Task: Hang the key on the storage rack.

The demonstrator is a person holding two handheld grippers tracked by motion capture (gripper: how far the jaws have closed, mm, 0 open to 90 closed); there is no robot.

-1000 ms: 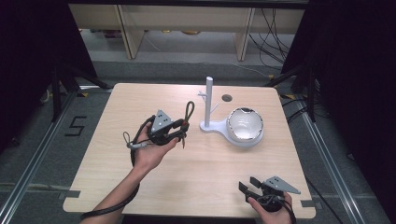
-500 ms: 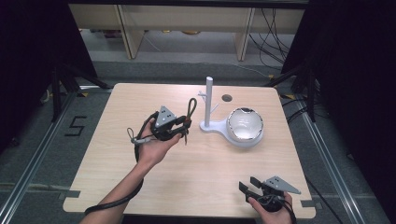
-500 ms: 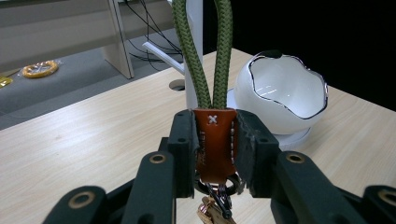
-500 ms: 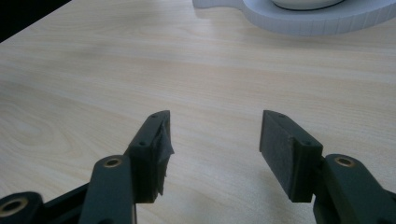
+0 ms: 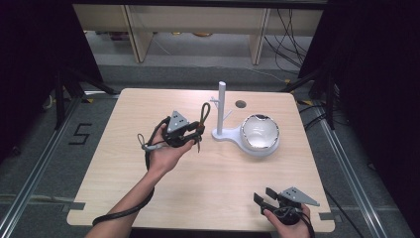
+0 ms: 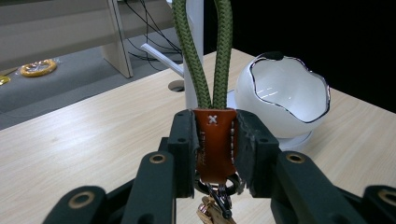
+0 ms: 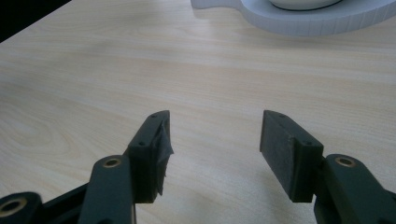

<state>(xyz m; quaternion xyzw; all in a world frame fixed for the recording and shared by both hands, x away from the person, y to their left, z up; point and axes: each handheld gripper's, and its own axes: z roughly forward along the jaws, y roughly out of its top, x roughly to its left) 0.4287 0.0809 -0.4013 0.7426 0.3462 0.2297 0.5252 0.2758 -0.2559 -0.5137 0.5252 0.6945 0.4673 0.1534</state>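
Strap: green rope loop [image 6: 205, 51] w/ brown leather tab [image 6: 215, 140], up off the table [image 5: 124, 183], near the white post.
Left hand-held gripper [image 6: 215, 149]: pinched tight on the tab, clip hangs under.
Stand: white post [image 5: 221, 106] + bowl [image 5: 259, 134], mid table.
Right hand-held gripper [image 7: 215, 149]: jaws wide apart, nothing in them, low at front edge.

Overhead forward-down; two close claw-level views, perhaps sharing stand [image 5: 221, 133].

Even overhead light, dark surroundings, soft shadows, glare on bowl rim [image 6: 322, 100]
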